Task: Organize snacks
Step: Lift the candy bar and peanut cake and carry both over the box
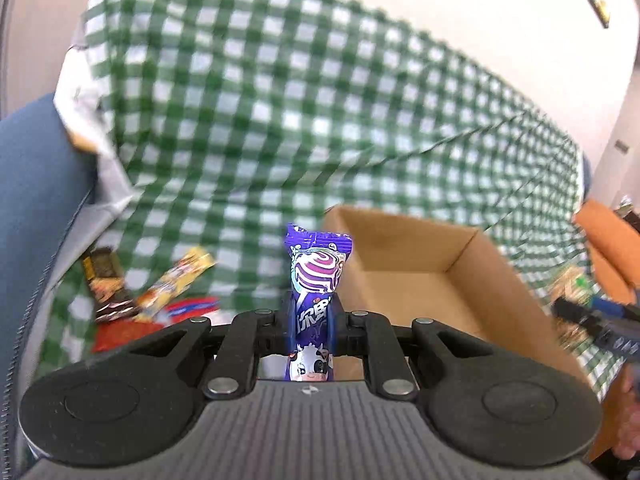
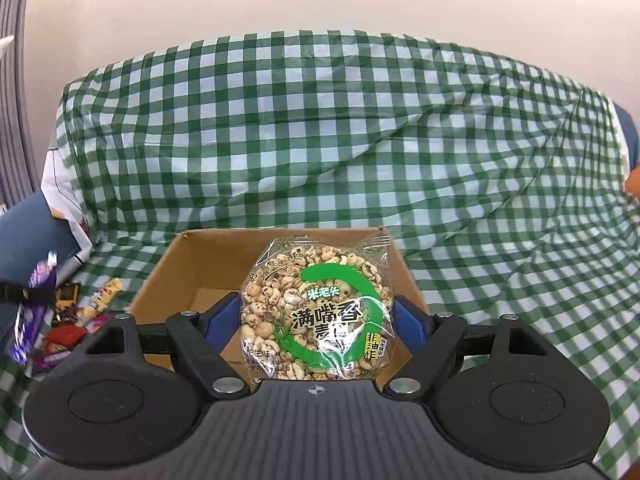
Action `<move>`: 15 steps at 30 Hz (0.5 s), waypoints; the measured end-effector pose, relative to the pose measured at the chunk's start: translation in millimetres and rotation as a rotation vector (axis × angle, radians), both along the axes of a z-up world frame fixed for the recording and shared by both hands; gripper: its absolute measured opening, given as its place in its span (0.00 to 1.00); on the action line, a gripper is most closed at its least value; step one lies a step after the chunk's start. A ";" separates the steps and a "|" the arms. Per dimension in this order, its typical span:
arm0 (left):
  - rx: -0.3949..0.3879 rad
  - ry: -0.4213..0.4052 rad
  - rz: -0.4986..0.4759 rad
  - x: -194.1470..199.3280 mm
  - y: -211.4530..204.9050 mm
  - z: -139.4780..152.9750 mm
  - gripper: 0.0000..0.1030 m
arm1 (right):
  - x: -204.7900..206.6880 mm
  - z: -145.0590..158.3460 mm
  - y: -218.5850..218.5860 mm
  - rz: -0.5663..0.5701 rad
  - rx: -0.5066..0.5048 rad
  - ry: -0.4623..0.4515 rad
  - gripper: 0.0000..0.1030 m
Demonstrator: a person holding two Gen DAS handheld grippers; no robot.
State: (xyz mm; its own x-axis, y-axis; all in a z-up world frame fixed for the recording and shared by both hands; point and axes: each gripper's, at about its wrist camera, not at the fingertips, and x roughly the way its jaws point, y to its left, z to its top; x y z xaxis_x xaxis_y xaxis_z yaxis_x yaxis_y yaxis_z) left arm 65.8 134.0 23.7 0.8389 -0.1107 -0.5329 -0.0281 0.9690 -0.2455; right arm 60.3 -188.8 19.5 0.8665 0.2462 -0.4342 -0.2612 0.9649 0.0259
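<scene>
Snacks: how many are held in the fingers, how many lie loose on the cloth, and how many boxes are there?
Held in fingers: 2, the purple candy packet and the puffed-grain bag
Loose on the checked cloth: at least 4, the snack pile overlaps and is blurred
Cardboard box: 1
Total: at least 7

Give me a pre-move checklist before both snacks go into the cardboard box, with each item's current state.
1. Left gripper clamped on the purple swirl-printed candy packet: ok, jaws pinch it upright.
2. Right gripper holding the clear round bag of puffed grains with a green ring label: ok, blue pads at both sides.
3. Open brown cardboard box has room: ok, visible floor is bare.
4. Right bag over the box: ok in the right wrist view, height cannot tell.
5. Purple packet over the box: not ok, it is beside the near left corner.
6. Loose wrapped snacks on the green checked cloth clear of the path: ok, left of the box.
</scene>
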 end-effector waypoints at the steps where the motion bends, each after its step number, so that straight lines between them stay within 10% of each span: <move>1: -0.004 -0.014 -0.010 1.5 -7.0 1.0 0.15 | -1.3 -0.8 -1.3 -0.001 -0.015 -0.005 0.79; 15: -0.040 -0.093 -0.162 14.9 -64.1 -2.6 0.15 | -3.4 -1.3 -47.4 -0.106 -0.028 0.006 0.79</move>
State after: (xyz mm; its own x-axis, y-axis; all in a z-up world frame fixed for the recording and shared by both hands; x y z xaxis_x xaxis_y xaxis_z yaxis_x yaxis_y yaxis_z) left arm 80.7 69.9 21.1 0.8537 -0.2679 -0.4466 0.1524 0.9485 -0.2777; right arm 56.9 -236.2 18.2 0.8844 0.1413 -0.4448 -0.1577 0.9875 0.0000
